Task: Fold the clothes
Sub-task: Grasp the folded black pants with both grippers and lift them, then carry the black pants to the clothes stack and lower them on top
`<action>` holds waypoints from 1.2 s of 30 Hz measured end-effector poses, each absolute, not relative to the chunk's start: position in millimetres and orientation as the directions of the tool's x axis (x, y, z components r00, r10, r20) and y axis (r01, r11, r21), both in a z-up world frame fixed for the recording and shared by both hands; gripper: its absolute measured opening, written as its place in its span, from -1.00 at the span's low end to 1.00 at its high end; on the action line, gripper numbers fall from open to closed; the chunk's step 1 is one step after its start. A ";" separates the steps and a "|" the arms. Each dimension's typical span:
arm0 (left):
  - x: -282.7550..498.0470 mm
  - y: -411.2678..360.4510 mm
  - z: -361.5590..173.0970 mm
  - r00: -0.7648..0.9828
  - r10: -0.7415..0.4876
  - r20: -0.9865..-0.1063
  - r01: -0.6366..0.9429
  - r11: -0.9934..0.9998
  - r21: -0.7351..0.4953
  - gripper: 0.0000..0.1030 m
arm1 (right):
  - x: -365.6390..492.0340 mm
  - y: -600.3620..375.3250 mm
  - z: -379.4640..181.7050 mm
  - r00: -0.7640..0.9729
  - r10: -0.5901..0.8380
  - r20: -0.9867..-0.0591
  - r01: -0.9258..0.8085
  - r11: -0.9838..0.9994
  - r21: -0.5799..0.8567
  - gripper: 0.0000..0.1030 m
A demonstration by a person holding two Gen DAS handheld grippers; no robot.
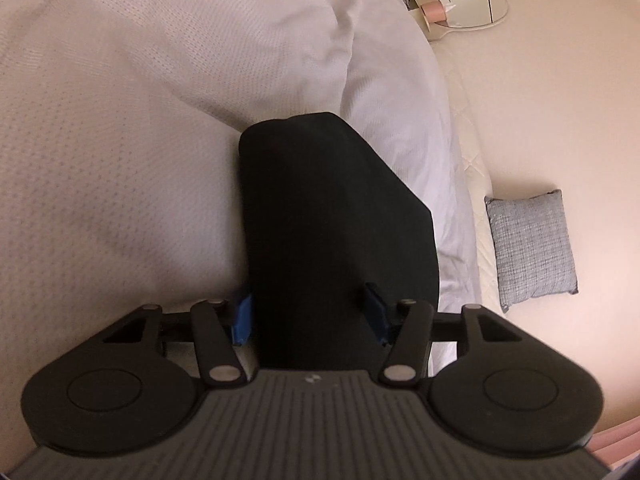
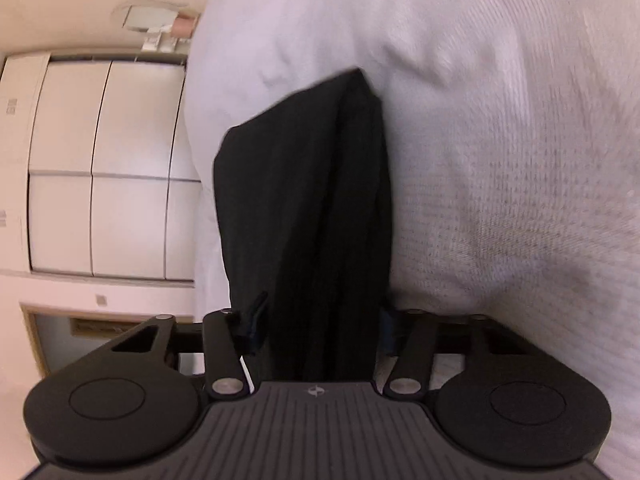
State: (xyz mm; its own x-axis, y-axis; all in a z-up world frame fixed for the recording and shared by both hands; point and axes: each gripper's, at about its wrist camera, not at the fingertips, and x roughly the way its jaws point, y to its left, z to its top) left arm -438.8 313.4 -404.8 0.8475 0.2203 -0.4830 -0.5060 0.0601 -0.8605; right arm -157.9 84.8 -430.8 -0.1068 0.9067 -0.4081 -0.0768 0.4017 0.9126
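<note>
Beginning with the left gripper (image 1: 312,312), its two blue fingers (image 1: 243,318) stand on either side of a thick band of the black garment (image 1: 332,216), pressed against the cloth and so clamped on it; the fabric runs forward from between the pads and hangs as a smooth, folded panel over the white duvet (image 1: 140,120), which fills the space left of and beyond the fingers. Right of the fingers, past the edge of the bed, a grey cushion (image 1: 530,246) lies on the pale floor, and farther ahead a small oval mirror (image 1: 478,10) sits among some vanity items too small to make out. Moving to the right gripper (image 2: 320,328), its fingers (image 2: 256,324) likewise close on a bunched, several-layered fold of the same black garment (image 2: 304,200), which stretches ahead of the pads with the duvet (image 2: 500,140) to their right and white panelled cabinet doors (image 2: 108,168) to their left. To fold well from here, I would judge it best to keep both grips level and the cloth taut between them, lower the hanging end onto the duvet first, then lay the held edge over it so the edges meet squarely before letting go. No readable brand or writing shows; only a small emblem on each gripper body, and tiny cabinet stickers, both illegible.
</note>
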 end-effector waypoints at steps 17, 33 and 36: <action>-432.3 313.5 -349.2 0.849 0.220 -0.480 -0.521 0.197 -0.831 -0.62 | -165.1 89.4 -395.7 -0.086 0.911 -0.404 -0.319 0.359 0.877 -0.50; -615.6 228.4 -104.5 0.699 0.525 -0.486 -0.558 -0.024 -0.829 -0.63 | -259.8 138.6 -154.1 -0.428 0.810 -0.401 -0.442 0.199 0.875 -0.51; -678.0 201.7 -74.4 0.632 0.619 -0.467 -0.549 -0.067 -0.833 -0.63 | -315.6 163.5 -131.7 -0.532 0.759 -0.377 -0.451 0.123 0.884 -0.51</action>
